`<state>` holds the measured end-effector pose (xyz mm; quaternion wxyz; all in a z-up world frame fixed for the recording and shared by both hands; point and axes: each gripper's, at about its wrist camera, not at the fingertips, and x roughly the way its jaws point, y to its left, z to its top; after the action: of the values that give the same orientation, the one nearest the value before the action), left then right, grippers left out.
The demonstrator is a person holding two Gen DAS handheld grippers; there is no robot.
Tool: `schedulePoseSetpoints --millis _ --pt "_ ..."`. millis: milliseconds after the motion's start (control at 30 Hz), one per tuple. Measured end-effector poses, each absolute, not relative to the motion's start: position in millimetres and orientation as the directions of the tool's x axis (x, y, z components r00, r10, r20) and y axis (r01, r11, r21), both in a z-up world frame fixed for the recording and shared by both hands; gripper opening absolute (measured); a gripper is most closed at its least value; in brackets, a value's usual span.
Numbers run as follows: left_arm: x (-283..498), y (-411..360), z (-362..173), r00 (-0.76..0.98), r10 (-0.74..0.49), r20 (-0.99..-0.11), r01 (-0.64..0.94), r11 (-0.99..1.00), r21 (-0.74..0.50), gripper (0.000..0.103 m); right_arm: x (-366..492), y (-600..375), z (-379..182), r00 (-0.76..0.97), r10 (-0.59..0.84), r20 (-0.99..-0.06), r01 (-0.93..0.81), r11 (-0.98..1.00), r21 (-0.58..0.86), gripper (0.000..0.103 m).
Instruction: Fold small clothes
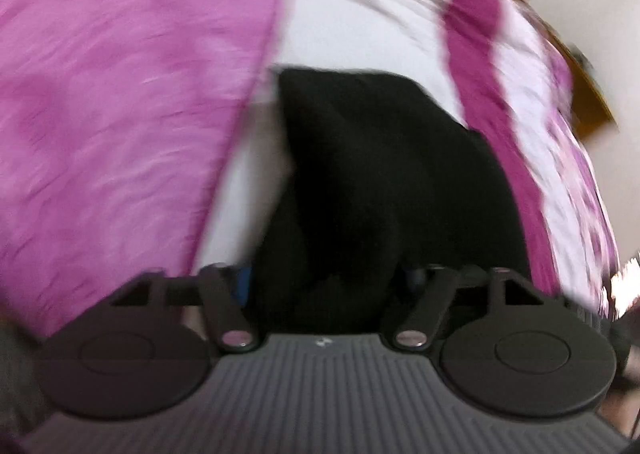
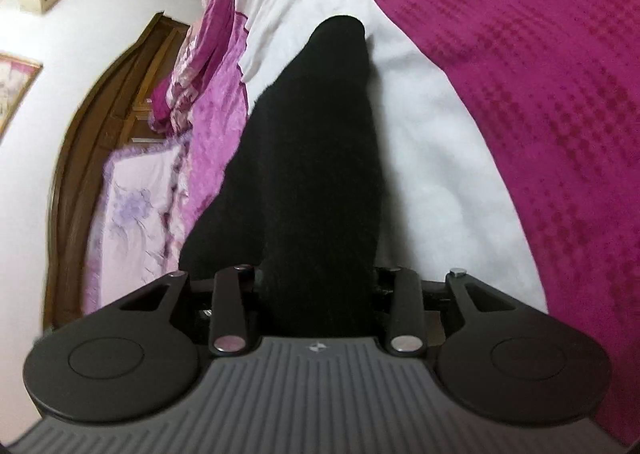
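A black garment (image 1: 380,182) lies over a white cloth (image 1: 352,30) on a pink bedspread (image 1: 120,94); the left wrist view is motion-blurred. The garment runs right into my left gripper (image 1: 328,286) and hides its fingertips, so the jaws seem closed on it. In the right wrist view the same black garment (image 2: 312,174) stretches away as a long strip from my right gripper (image 2: 316,294), whose fingertips are also hidden under the fabric. It appears gripped there too.
A magenta textured bedspread (image 2: 520,74) fills the right of the right wrist view. A white cloth (image 2: 432,174) lies under the garment. A floral pillow (image 2: 136,206) and a wooden headboard (image 2: 80,174) stand at the left, by a white wall.
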<state>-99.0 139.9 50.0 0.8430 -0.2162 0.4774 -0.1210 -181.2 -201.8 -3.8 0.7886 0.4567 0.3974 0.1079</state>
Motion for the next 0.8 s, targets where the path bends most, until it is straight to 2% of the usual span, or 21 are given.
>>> schedulePoseSetpoints --millis 67,133,200,267,300,367,467,533,567,600,667,700,733,800 --pt "-102.0 163.7 56.6 0.574 -0.381 -0.725 -0.107 0.843 -0.527 0.074 -185.6 -193.3 7.1 0.667 0.468 -0.579 0.155 0.673 0.723 0.056" --pt "-98.6 183.5 66.8 0.652 -0.356 -0.670 -0.140 0.811 -0.568 0.076 -194.4 -186.9 24.5 0.726 0.363 -0.584 0.105 0.781 0.616 0.083" --pt "-86.1 200.2 74.8 0.718 -0.325 -0.615 -0.160 0.783 -0.601 0.094 -199.0 -190.0 41.3 0.793 0.278 -0.542 0.062 0.848 0.527 0.094" --pt "-54.9 205.7 68.7 0.676 -0.433 -0.596 -0.104 0.744 -0.660 0.096 -185.1 -204.2 48.1 0.794 0.329 -0.511 0.021 0.826 0.563 0.099" --pt "-30.2 202.7 56.9 0.591 -0.546 -0.594 -0.067 0.701 -0.710 0.096 -175.4 -209.9 48.9 0.785 0.356 -0.507 0.008 0.812 0.584 0.102" --pt "3.2 192.3 35.2 0.466 -0.668 -0.580 -0.043 0.638 -0.769 0.097 -145.8 -216.8 46.7 0.757 0.412 -0.507 -0.029 0.797 0.604 0.102" --pt "30.4 167.1 19.9 0.459 -0.661 -0.594 0.105 0.704 -0.702 0.096 -93.2 -224.3 25.0 0.715 0.452 -0.533 0.013 0.755 0.656 0.103" --pt "34.7 151.1 18.5 0.481 -0.662 -0.575 0.241 0.730 -0.639 0.095 -65.0 -233.7 2.8 0.701 0.511 -0.497 0.054 0.657 0.752 0.103" --pt "34.1 145.0 19.5 0.485 -0.658 -0.576 0.277 0.741 -0.612 0.086 -57.4 -231.4 -5.6 0.712 0.531 -0.460 0.034 0.628 0.777 0.103" --pt "33.9 138.1 22.4 0.493 -0.640 -0.590 0.306 0.762 -0.571 0.054 -53.6 -228.1 -6.6 0.711 0.541 -0.451 0.010 0.632 0.775 0.100" --pt "36.2 129.9 24.4 0.482 -0.635 -0.603 0.296 0.766 -0.570 0.026 -41.4 -215.9 -4.8 0.654 0.598 -0.464 -0.060 0.652 0.756 0.065" --pt "34.4 130.5 28.3 0.486 -0.653 -0.581 0.289 0.748 -0.598 0.024 -38.4 -210.6 -5.7 0.633 0.600 -0.488 -0.059 0.667 0.743 0.034" --pt "30.6 129.9 35.1 0.508 -0.651 -0.564 0.297 0.748 -0.594 0.023 -38.0 -207.7 -6.3 0.630 0.593 -0.502 -0.061 0.682 0.729 0.029" --pt "19.6 123.8 53.0 0.549 -0.659 -0.514 0.351 0.740 -0.574 0.022 -54.2 -204.2 4.0 0.703 0.551 -0.451 -0.111 0.711 0.695 0.022"
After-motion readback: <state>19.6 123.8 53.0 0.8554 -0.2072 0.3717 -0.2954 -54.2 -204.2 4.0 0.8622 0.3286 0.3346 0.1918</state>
